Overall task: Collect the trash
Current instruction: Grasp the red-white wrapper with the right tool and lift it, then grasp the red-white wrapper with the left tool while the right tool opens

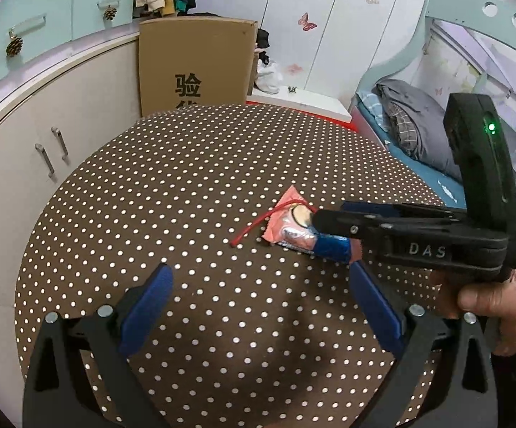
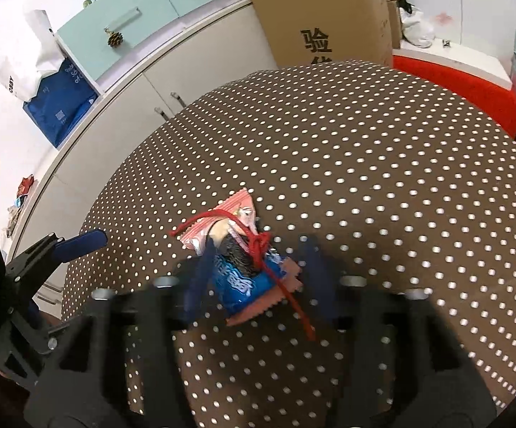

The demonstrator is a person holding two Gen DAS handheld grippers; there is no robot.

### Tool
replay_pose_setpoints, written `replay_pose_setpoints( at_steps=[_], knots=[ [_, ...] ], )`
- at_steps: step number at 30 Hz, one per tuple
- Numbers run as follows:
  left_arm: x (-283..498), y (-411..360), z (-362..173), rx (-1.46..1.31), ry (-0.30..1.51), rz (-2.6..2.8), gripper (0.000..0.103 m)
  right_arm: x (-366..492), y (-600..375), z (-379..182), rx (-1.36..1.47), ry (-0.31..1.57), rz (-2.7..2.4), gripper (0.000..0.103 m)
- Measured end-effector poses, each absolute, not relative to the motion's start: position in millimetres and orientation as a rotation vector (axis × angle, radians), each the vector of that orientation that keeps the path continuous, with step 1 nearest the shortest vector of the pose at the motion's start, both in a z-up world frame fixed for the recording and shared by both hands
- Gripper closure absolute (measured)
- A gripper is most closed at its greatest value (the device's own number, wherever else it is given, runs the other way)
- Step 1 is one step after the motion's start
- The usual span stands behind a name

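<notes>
A pink and blue snack wrapper [image 1: 295, 230] lies flat on the brown polka-dot tablecloth [image 1: 201, 192], roughly at the middle of the round table. A thin red string [image 1: 258, 226] crosses its pink end and trails off onto the cloth toward my left.

My right gripper [image 1: 320, 230] reaches in low from the right side, and its blue-padded fingers [image 2: 201, 278] sit on either side of the wrapper's blue end. From my right wrist camera the fingers are blurred, with the wrapper [image 2: 243, 267] and the string [image 2: 268, 260] lying between them; one pad seems to touch the wrapper's left edge, the other stands a little off to the right. I cannot tell whether the jaws have actually closed on it. My bare right hand [image 1: 493, 299] wraps the gripper's black handle (the letters DAS are moulded on its side).

My left gripper [image 1: 258, 306] hovers over the near part of the table, jaws spread wide and holding nothing, its blue pads [image 1: 149, 306] well short of the wrapper.

Beyond the table stand a tall cardboard box [image 1: 195, 66] printed with Chinese characters, cream cabinets [image 1: 33, 149] with pale green drawers [image 1: 26, 32] hung with pinecones, and, to the right, a bed [image 1: 415, 132] with grey bedding.
</notes>
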State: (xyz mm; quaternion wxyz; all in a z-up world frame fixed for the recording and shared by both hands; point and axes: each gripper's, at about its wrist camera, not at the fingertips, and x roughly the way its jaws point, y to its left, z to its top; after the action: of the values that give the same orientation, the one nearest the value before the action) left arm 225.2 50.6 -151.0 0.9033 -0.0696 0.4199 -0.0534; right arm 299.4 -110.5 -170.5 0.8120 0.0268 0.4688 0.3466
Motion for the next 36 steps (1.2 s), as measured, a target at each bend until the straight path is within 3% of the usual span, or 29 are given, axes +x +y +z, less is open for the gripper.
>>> replay_pose_setpoints(
  at_steps=[3,6,7,25,26,29,31,36],
  knots=[
    [225,52,-152,-0.142,0.874,-0.102,0.006,297,-107,-171,0.066,1.001,0.764,0.073],
    [228,51,-154,-0.140,0.882,-0.105,0.007,295,-111,-169,0.077,0.991,0.769,0.081],
    [229,50,-155,-0.139,0.882,-0.108,0.007,294,-114,-168,0.094,0.989,0.783,0.093],
    [292,-7,-180,-0.100,0.927,-0.159,0.007,258,-230,-156,0.261,0.896,0.551,0.094],
    [294,-8,-181,-0.098,0.926,-0.165,0.009,256,-237,-155,0.272,0.887,0.532,0.094],
    [297,-16,-179,-0.050,0.910,-0.184,0.052,251,-260,-151,0.306,0.863,0.483,0.094],
    [296,-19,-178,-0.065,0.916,-0.235,0.060,247,-275,-148,0.322,0.848,0.456,0.094],
    [285,-28,-177,-0.079,0.922,-0.303,0.064,233,-311,-138,0.350,0.802,0.393,0.094]
  ],
)
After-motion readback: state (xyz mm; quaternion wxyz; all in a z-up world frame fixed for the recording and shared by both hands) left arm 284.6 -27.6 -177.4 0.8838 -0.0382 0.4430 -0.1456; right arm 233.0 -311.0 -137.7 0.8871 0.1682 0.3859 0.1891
